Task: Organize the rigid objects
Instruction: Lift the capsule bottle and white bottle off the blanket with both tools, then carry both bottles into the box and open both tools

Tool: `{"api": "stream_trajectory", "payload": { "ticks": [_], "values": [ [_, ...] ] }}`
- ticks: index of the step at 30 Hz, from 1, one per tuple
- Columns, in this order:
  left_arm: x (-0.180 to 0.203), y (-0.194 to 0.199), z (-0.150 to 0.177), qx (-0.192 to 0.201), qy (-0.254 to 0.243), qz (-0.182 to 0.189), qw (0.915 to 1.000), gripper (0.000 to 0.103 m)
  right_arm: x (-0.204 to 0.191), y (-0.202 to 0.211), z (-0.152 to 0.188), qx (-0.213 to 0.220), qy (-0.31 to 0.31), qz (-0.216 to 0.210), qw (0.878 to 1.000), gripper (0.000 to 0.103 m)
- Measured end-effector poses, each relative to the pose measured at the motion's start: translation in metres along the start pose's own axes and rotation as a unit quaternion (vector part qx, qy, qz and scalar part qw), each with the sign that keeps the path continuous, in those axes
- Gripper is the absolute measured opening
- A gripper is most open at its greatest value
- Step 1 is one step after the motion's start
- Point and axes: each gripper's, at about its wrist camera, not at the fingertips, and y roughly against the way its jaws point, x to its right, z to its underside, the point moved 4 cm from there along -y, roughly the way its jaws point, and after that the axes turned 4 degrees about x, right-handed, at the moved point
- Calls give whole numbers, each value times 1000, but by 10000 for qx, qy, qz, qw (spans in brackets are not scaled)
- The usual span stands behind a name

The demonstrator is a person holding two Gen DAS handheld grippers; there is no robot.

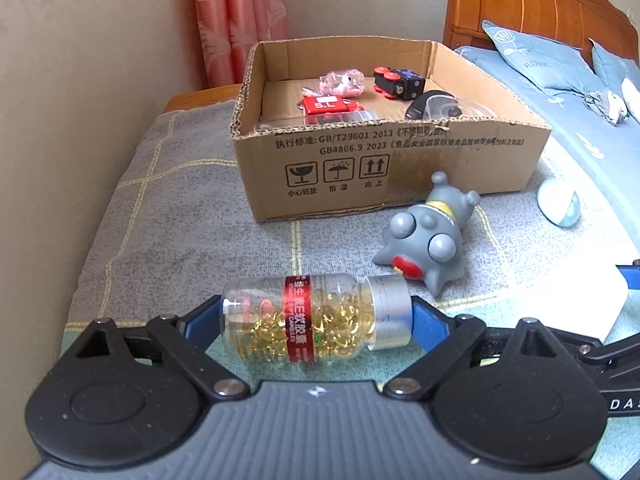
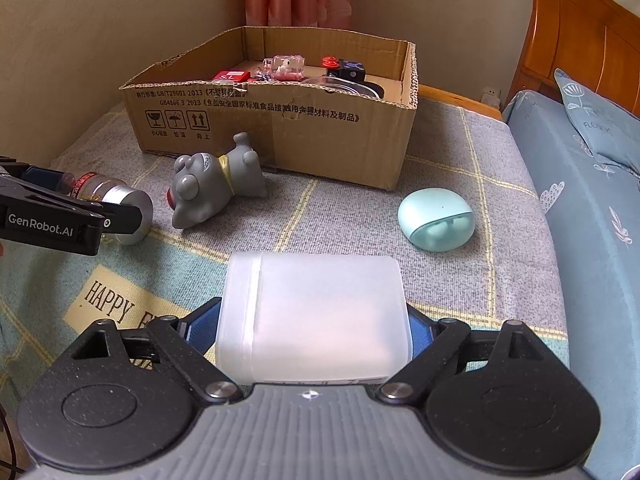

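My left gripper [image 1: 316,316] is shut end to end on a clear capsule bottle [image 1: 316,316] with a red label and silver cap, held sideways above the grey blanket; the bottle also shows at the left of the right wrist view [image 2: 108,194]. My right gripper [image 2: 314,320] is shut on a frosted white plastic box [image 2: 316,312]. A grey toy figure [image 1: 424,236] lies on its side in front of the cardboard box [image 1: 384,168]. A mint oval case [image 2: 436,218] lies to the right.
The open cardboard box [image 2: 280,128] holds a red tin [image 1: 324,105], a pink clear case [image 1: 342,80], a black and red toy [image 1: 398,80] and a dark rounded item [image 1: 432,106]. A wall stands at left. A wooden headboard [image 2: 580,40] and blue pillows [image 2: 600,120] are at right.
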Motion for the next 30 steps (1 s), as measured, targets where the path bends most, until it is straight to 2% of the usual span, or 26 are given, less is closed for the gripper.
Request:
{"api": "stream_trajectory", "payload": {
  "ticks": [6, 17, 19, 21, 30],
  "values": [
    [-3, 1, 0, -22, 139, 51, 9999, 95, 0, 2, 0, 19, -25, -14, 10000, 93],
    [1, 1, 1, -39, 75, -51, 10000, 95, 1, 2, -2, 25, -44, -25, 10000, 93],
    [-2, 3, 0, 21, 191, 9, 9998, 93, 1, 1, -3, 15, -42, -11, 10000, 92],
    [-4, 3, -2, 20, 240, 61, 9997, 93, 1, 1, -4, -13, -1, 76, 10000, 86],
    [-1, 8, -7, -68, -208, 169, 9996, 93, 1, 10, -12, -21, 478, -95, 9988, 86]
  ]
}}
